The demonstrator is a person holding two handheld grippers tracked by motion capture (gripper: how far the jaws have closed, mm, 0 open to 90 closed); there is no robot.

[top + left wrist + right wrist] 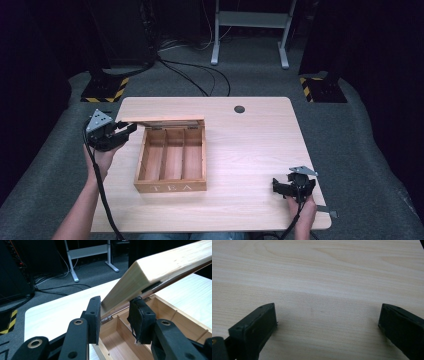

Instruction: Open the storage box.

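Wood-grain tabletop [317,272] lies bare beneath the right gripper [294,186], held low at the near right corner of the table with its jaws spread wide and nothing between them, well apart from the box. Farther in, the wooden tea box [171,161] sits left of centre, its three long compartments running away from the person and apparently empty, "TEA" lettered on its near wall. At the box's far left corner the left gripper [113,315] works the raised lid [160,272]: its jaws stand partly apart, straddling the lid's end corner, though whether the pads actually press the wood cannot be told. The lid's long axis runs left to right along the hinged far wall, tilted up and open. Judged from here, the left hand alone is placed to swing it.
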